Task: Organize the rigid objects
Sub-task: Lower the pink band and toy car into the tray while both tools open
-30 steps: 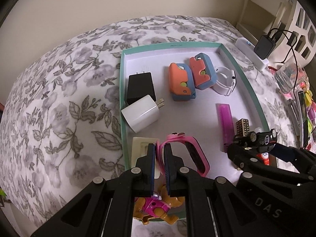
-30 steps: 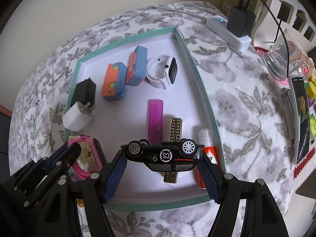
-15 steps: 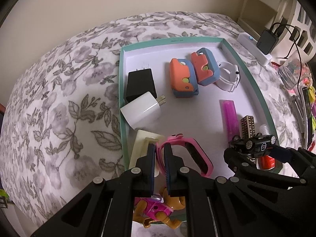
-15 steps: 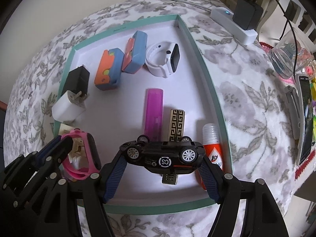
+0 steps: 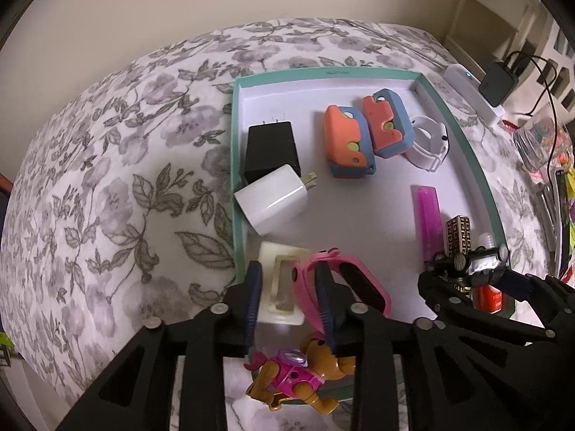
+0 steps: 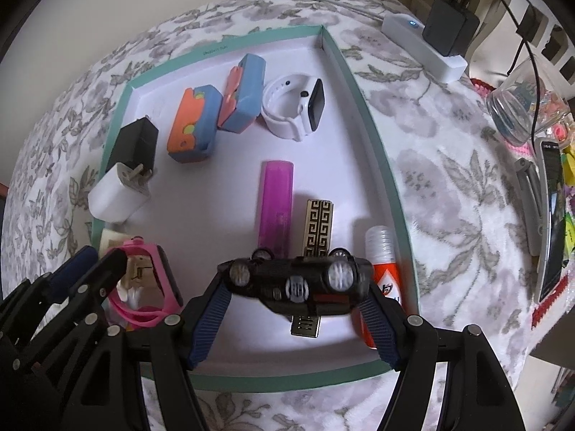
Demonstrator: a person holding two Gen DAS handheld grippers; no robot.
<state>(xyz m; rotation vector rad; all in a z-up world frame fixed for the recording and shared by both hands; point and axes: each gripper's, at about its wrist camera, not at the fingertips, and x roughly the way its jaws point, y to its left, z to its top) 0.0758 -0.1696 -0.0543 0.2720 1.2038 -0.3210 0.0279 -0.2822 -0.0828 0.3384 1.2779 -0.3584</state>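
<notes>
A teal-rimmed tray (image 5: 235, 165) (image 6: 363, 93) lies on a floral bedspread. My left gripper (image 5: 289, 300) is open over the tray's near left corner. Its right finger stands inside the loop of a pink watch (image 5: 345, 283) (image 6: 158, 283), and a cream plate (image 5: 284, 283) lies between its fingers. My right gripper (image 6: 296, 287) is shut on a black toy car (image 6: 294, 280) (image 5: 470, 264), held above the tray's near right part.
In the tray lie black (image 5: 271, 149) and white (image 5: 273, 199) chargers, two orange-blue cases (image 5: 348, 142), a white watch (image 6: 296, 106), a purple bar (image 6: 275, 204), a patterned lighter (image 6: 316, 230) and a glue bottle (image 6: 384, 265). A toy dog (image 5: 298, 370) sits by the near rim. A power strip (image 6: 424, 45) lies at right.
My left gripper has opened, letting go of the pink watch band. My right gripper has lowered the black car toward the tray.
</notes>
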